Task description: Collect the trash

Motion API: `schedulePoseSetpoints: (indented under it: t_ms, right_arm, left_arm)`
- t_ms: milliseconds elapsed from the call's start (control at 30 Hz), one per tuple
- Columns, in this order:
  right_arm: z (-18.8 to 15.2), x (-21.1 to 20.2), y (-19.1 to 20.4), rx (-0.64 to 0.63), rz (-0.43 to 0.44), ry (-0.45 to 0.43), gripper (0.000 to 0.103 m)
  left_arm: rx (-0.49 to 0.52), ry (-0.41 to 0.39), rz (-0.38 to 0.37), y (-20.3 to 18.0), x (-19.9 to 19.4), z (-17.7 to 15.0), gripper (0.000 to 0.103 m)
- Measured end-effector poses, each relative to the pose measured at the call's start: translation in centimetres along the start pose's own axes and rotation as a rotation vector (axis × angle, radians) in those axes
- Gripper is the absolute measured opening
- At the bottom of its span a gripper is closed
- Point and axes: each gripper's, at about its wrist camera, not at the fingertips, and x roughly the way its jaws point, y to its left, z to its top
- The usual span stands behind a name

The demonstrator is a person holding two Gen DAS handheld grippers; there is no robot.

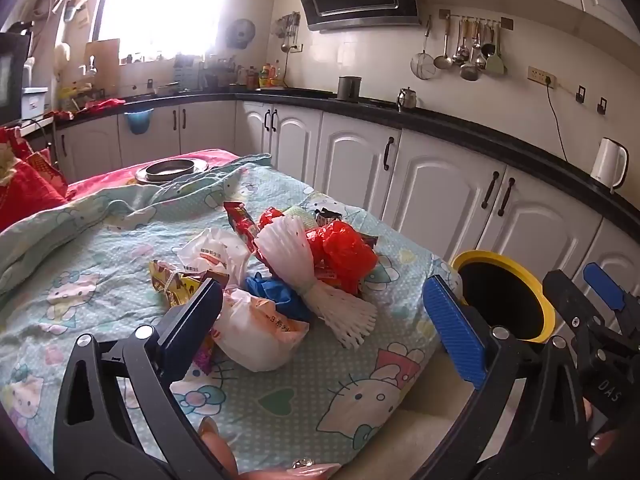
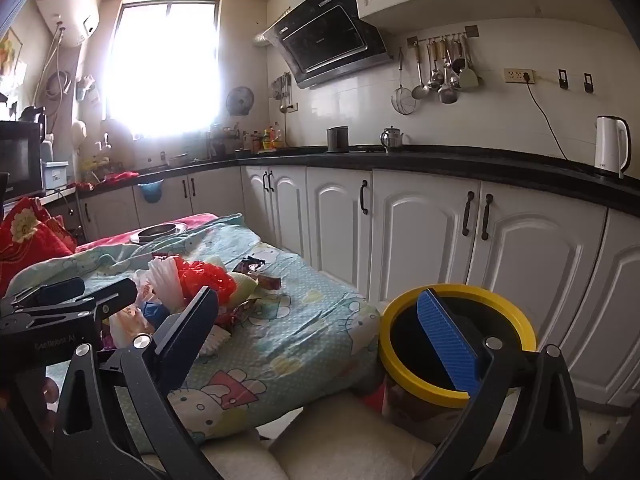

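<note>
A heap of trash lies on a table under a Hello Kitty cloth (image 1: 320, 392): a white foam fruit net (image 1: 304, 268), a red plastic bag (image 1: 344, 252), a blue bag (image 1: 276, 292), white plastic bags (image 1: 256, 332) and snack wrappers (image 1: 176, 284). My left gripper (image 1: 324, 320) is open and empty just in front of the heap. My right gripper (image 2: 320, 332) is open and empty, over the table's right edge. A yellow-rimmed bin (image 2: 456, 344) stands right of the table; it also shows in the left wrist view (image 1: 508, 296).
White cabinets (image 2: 420, 232) under a black counter (image 2: 440, 162) run behind and to the right. A metal dish (image 1: 172, 170) sits at the table's far end. A red cushion (image 1: 24, 188) lies far left. A white kettle (image 2: 612, 146) stands on the counter.
</note>
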Motion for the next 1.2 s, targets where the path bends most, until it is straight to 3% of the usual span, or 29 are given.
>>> schedulePoseSetpoints:
  t_ms: [1200]
  right_arm:
    - [-0.2, 0.6, 0.0, 0.001, -0.013, 0.020, 0.097]
  left_arm:
    - [-0.006, -0.008, 0.004, 0.3, -0.5, 0.2, 0.092]
